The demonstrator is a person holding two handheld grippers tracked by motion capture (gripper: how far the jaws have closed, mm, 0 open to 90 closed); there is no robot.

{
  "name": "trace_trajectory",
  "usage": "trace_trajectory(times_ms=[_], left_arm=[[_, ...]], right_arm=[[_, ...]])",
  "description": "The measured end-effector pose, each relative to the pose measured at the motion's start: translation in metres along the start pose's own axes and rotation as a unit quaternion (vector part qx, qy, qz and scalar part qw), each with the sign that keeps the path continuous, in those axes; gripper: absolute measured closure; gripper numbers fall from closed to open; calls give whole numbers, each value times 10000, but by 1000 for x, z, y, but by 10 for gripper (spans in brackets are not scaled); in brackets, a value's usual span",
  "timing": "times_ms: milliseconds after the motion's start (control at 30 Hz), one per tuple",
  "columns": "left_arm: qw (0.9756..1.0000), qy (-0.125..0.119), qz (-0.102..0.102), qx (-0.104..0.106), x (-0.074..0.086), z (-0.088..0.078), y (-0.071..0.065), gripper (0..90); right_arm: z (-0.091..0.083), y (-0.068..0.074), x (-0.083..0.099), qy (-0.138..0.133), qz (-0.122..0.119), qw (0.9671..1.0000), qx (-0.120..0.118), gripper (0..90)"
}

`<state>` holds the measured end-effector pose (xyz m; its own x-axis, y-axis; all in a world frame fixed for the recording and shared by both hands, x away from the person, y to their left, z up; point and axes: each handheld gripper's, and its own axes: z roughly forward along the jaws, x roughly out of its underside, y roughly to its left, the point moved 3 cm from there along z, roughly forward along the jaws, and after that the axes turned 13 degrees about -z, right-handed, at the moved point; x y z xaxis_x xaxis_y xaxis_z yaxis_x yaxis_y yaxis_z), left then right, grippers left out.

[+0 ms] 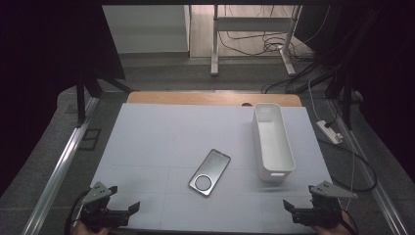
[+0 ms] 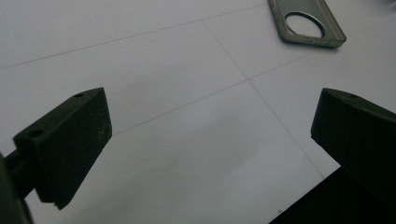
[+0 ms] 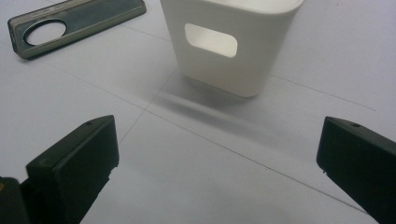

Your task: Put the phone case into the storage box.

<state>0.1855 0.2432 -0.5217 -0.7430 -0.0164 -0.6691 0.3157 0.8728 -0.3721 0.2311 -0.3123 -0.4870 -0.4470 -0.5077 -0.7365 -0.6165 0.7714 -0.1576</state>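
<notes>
A dark phone case [image 1: 210, 172] with a round camera hole lies flat near the middle of the white table sheet [image 1: 161, 142]. To its right stands a long white plastic bin [image 1: 272, 142], with nothing visible inside. My left gripper [image 1: 125, 203] rests open at the front left corner, the case [image 2: 306, 23] ahead of it and to the right. At the front right, my right gripper [image 1: 296, 205] is open too, facing the bin's handle end [image 3: 229, 44], with the case [image 3: 74, 23] off to the left. Nothing is between either pair of jaws.
A wooden table edge [image 1: 215, 98] shows beyond the sheet. Metal rails [image 1: 63, 161] run along both sides. A power strip [image 1: 329, 131] and cables lie on the floor at the right; a desk frame [image 1: 254, 39] stands behind.
</notes>
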Motion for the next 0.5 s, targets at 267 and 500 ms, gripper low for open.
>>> trace_trajectory(times_ms=[267,500], left_arm=[[9999,20,65,108,-4,4,-2,0],[9998,-29,62,209,-10,8,-4,0]], right_arm=[[0,0,0,44,-37,10000,21,0],[0,1,0,46,-69,10000,50,0]])
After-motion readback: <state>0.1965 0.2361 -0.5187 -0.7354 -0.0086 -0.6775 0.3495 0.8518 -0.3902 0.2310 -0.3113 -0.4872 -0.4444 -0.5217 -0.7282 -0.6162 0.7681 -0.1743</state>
